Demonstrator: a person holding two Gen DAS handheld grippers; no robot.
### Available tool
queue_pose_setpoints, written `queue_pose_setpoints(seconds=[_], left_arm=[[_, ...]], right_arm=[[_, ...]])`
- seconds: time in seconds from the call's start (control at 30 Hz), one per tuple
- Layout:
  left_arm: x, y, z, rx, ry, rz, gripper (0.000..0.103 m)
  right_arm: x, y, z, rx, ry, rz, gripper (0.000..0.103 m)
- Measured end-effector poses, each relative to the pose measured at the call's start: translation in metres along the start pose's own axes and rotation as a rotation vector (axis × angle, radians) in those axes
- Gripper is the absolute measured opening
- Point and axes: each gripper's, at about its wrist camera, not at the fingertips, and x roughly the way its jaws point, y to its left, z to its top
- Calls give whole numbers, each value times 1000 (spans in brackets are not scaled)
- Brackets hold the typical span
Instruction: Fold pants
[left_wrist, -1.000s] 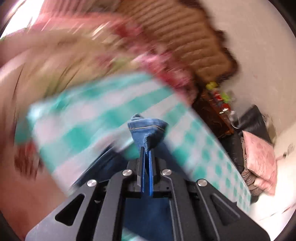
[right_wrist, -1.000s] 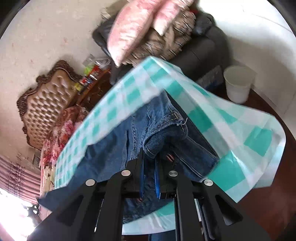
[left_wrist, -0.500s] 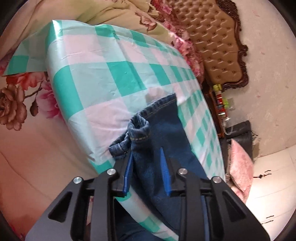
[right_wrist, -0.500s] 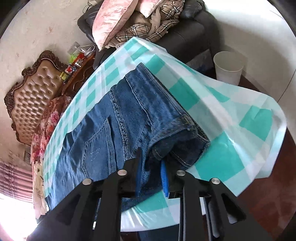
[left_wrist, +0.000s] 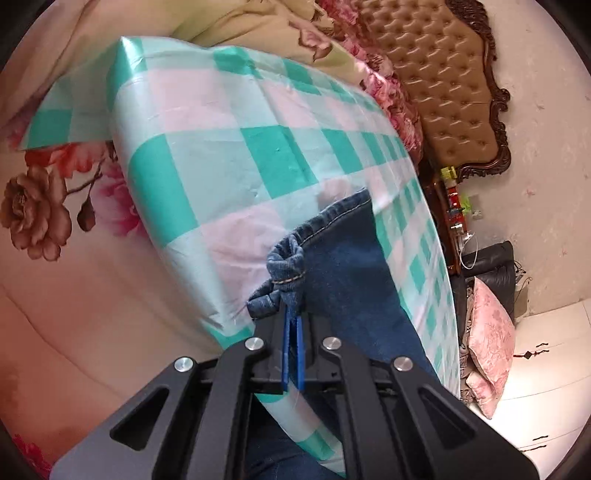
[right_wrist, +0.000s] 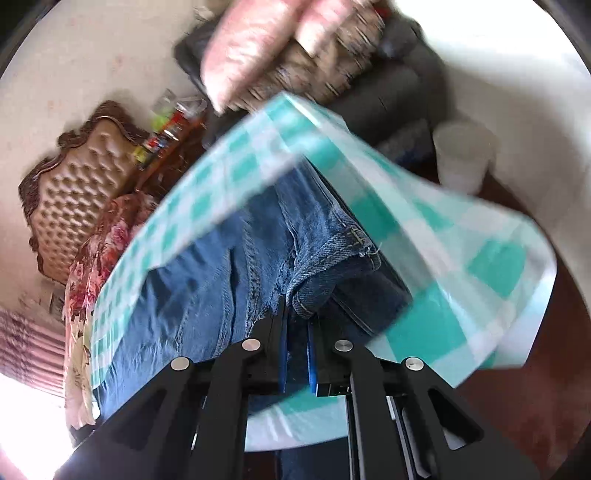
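You are looking at a teal-and-white checked cloth (left_wrist: 236, 155) covering the tabletop, a floral bedspread (left_wrist: 48, 206) lying beside it. A tufted brown headboard (left_wrist: 447, 88) is standing behind; a pink cushion (left_wrist: 491, 332) is leaning on a dark sofa (right_wrist: 399, 92). A white bin (right_wrist: 463, 158) is sitting on the floor.

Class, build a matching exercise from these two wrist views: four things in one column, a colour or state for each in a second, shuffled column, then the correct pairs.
Things:
1. left gripper
2. pants
3. checked cloth
4. headboard

States:
A. tufted brown
B. teal and white
C. blue denim
D. shut on a bunched hem

Pairs: 1-D, 2-C, 3-B, 4-A
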Motion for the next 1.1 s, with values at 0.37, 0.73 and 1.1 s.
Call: queue_pose_setpoints(seconds=[0.37,0.73,1.1], left_arm=[[-5,1,1,7,-11,3,6],[-23,1,4,42,-80,84,25],[-52,-79,-15,503,-400,308,69]], right_arm=[[29,-21,-8,-10,39,-42,8],[30,-13,-15,-50,14,-104,5],[26,8,-18,-88,-84,-286,33]])
